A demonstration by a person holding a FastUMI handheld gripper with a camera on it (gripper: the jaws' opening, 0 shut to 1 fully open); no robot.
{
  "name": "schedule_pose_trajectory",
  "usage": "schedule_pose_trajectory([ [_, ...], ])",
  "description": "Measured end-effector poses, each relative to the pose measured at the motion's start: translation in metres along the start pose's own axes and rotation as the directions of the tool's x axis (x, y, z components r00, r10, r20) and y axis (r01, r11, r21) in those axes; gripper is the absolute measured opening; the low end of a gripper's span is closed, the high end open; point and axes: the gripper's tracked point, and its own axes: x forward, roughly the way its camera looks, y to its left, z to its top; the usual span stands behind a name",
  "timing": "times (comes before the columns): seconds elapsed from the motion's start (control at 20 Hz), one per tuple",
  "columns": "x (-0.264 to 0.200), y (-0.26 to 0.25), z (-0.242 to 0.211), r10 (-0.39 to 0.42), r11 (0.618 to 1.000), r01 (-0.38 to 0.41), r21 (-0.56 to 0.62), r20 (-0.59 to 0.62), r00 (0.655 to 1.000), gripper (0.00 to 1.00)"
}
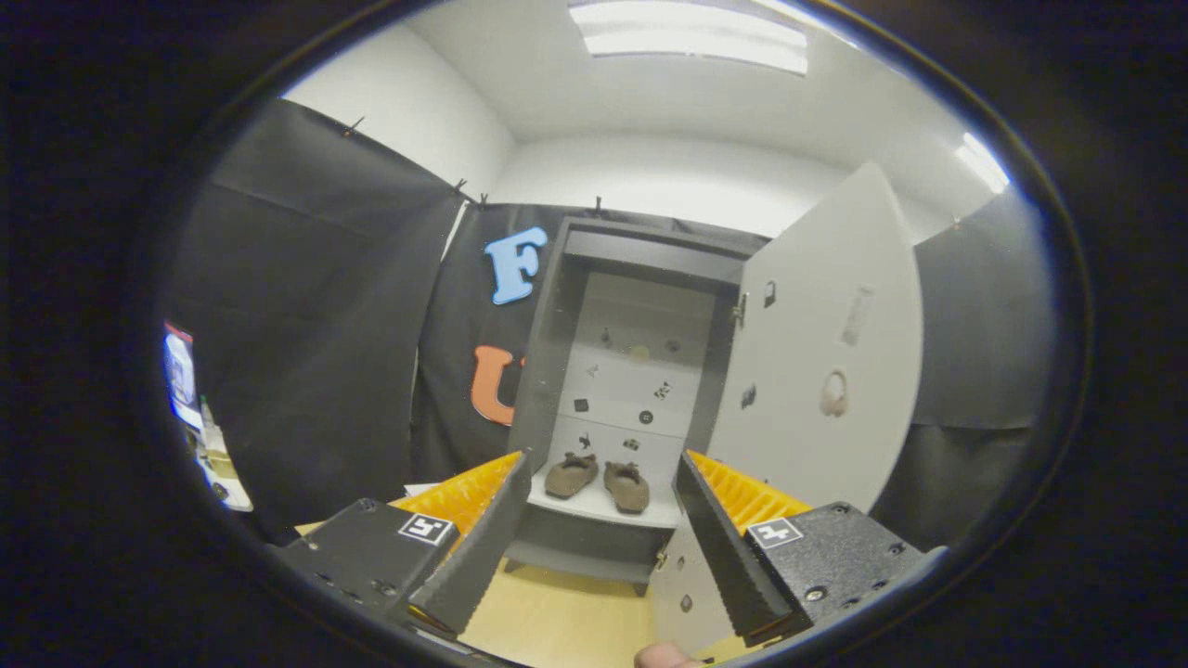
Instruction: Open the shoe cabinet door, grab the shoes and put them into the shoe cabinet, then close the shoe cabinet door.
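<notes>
Shoes [599, 481] seated side by side on bottom shelf [640, 512] of shoe cabinet [548, 371], near front edge. Door [817, 353] swung wide. Gripper [599, 547] spread wide, nothing held. Risk judged: door edge missed or struck hard during closing; cabinet shifted.

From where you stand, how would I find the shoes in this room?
Look for the tall dark shoe cabinet against the black cloth wall, its pale door swung open to the right. On its lowest shelf, beyond the open tool, sit two brown shoes side by side. They are the only soft, brown things inside; everything else there is small dark marks on the back panel.
</notes>
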Motion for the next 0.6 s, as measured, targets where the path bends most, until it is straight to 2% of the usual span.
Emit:
schedule_pose_trajectory([
  [0.3, -0.069, -0.098, -0.002, -0.145, 0.989, 0.145, 0.031, 0.023, 0.989, 1.00],
  [0.6, -0.094, -0.198, -0.029, -0.268, 0.961, 0.269, 0.062, -0.023, 0.963, 1.00],
])
